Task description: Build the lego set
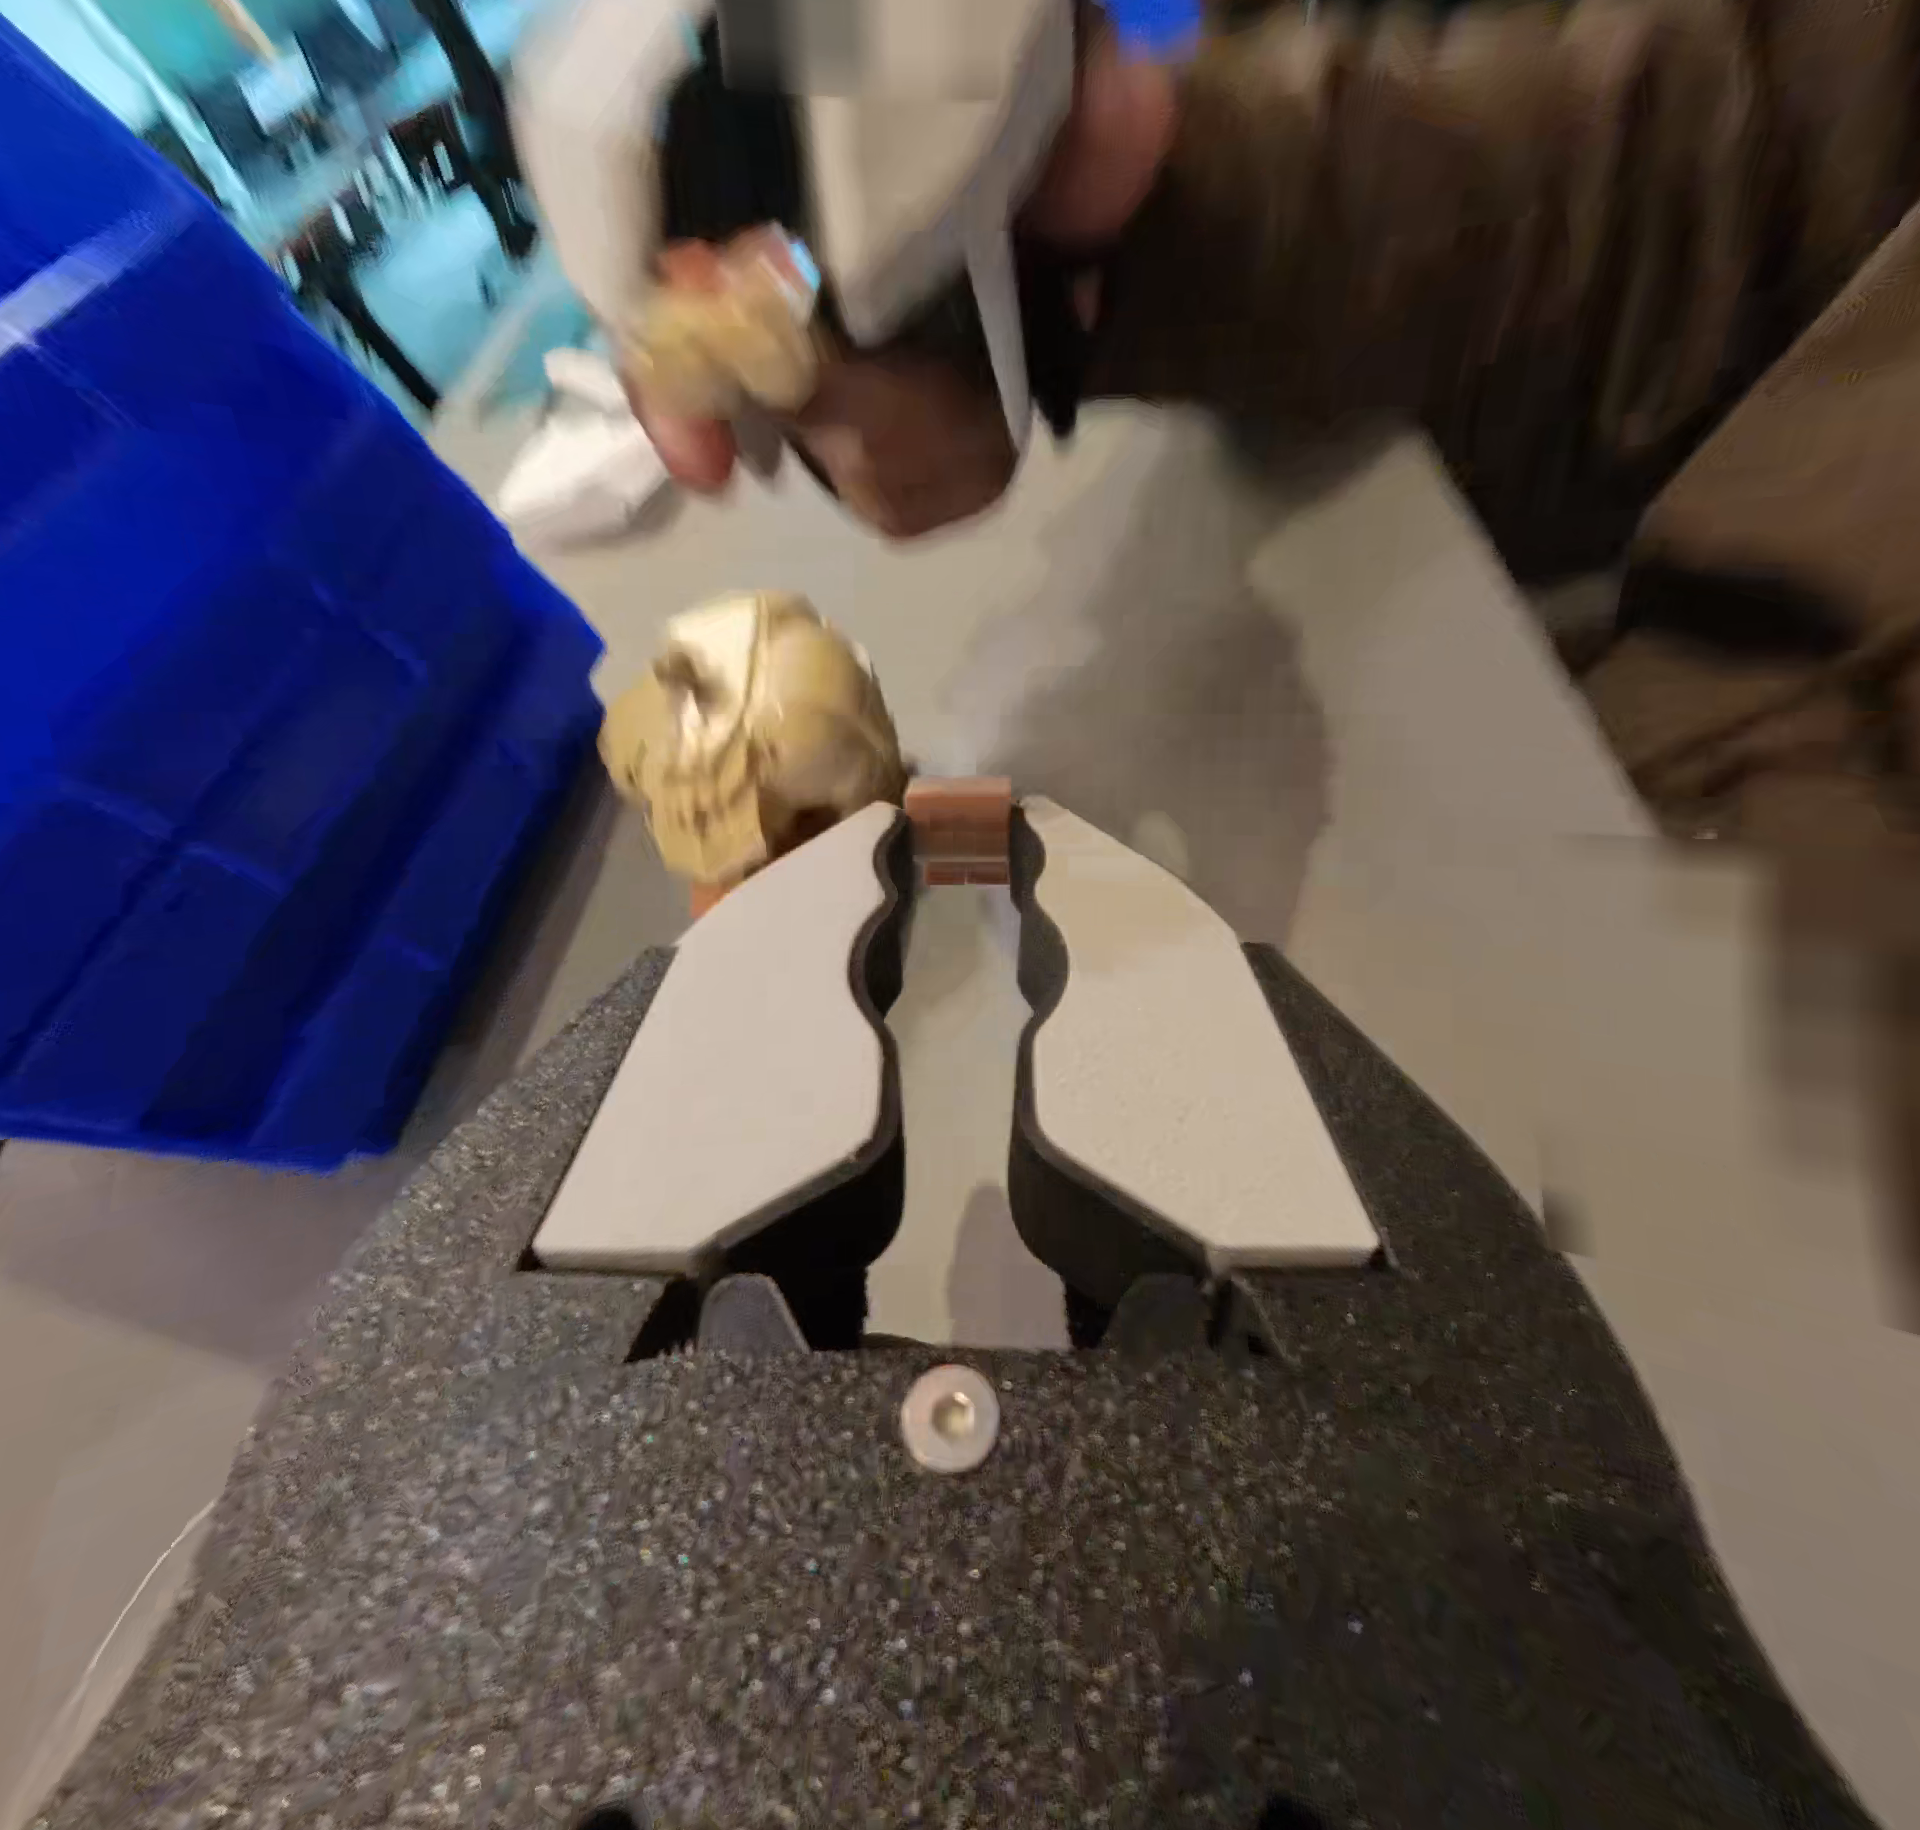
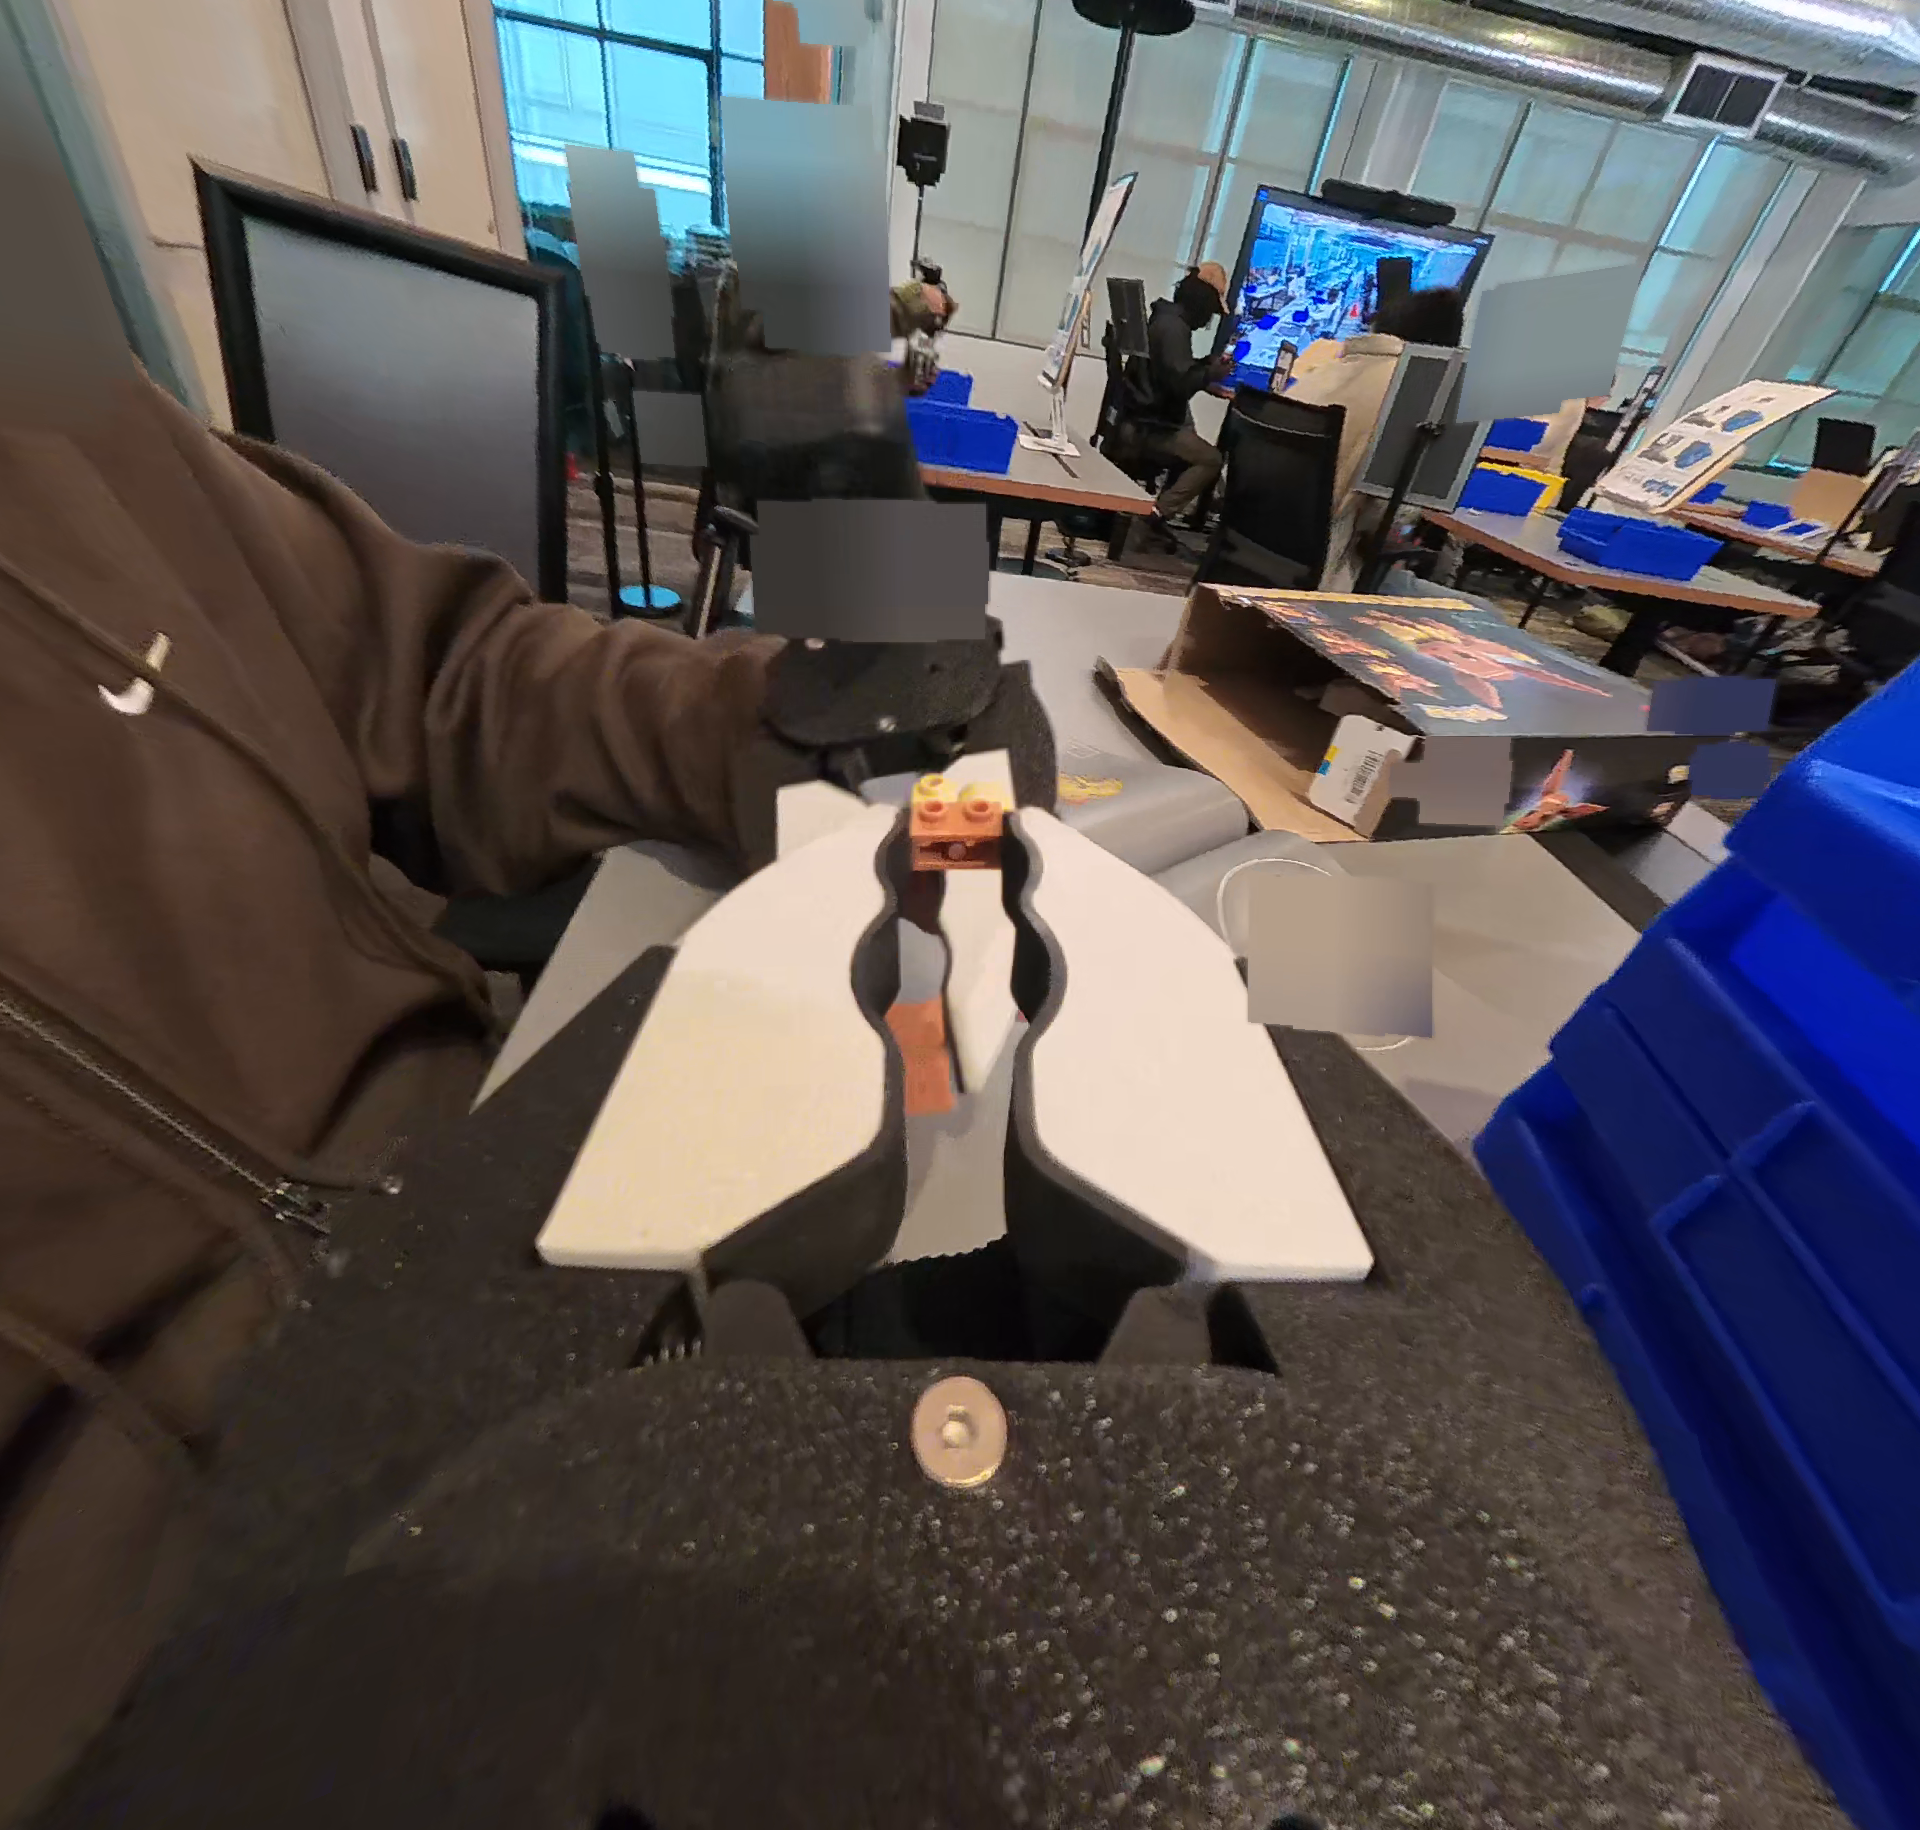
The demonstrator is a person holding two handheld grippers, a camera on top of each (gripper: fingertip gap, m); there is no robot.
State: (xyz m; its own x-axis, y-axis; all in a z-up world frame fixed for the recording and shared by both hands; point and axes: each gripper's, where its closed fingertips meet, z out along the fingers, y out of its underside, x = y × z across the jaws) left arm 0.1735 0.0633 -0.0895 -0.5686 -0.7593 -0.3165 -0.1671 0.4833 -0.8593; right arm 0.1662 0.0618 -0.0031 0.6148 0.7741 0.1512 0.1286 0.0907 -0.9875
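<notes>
In the left wrist view my left gripper [image 1: 961, 835] is shut on a small brown brick [image 1: 958, 830] at its fingertips, low over the grey table [image 1: 1299, 741]. A gold lumpy piece [image 1: 748, 731] sits just left of the tips, blurred. Farther up, my right gripper [image 1: 790, 305] shows blurred with a gold and brown piece [image 1: 727, 346] at its tips. In the right wrist view my right gripper [image 2: 956, 845] is shut on an orange-brown brick [image 2: 956, 840] with a small yellow piece [image 2: 961, 793] on top. The left gripper's black body [image 2: 894, 700] faces it closely.
A blue bin [image 1: 239, 741] stands close on the left of the left gripper and shows at the right of the right wrist view [image 2: 1745, 1157]. An open Lego box [image 2: 1403, 679] lies at the back right. A brown sleeve [image 2: 468, 700] crosses from the left. People sit at far tables. The tips of one gripper are about 8 cm away from the tips of the other.
</notes>
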